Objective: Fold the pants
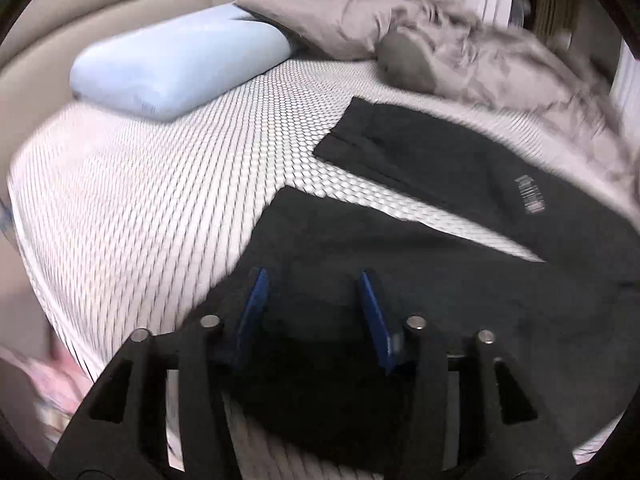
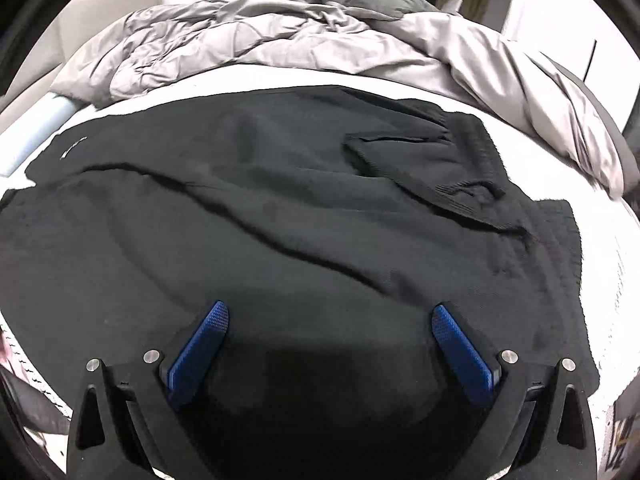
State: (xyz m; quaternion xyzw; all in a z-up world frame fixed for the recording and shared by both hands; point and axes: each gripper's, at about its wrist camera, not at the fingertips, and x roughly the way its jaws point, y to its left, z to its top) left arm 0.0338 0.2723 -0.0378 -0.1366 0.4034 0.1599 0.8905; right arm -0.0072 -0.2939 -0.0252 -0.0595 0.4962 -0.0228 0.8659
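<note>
Sweatpants lie flat on the mattress, legs splayed away from the left gripper, whose half-parted jaws straddle the near leg ungripped, while the right gripper hangs wide, empty, above the waistband end.

Light-blue pillow upper left on white honeycomb-textured mattress; rumpled grey duvet across top; beige headboard behind.
</note>
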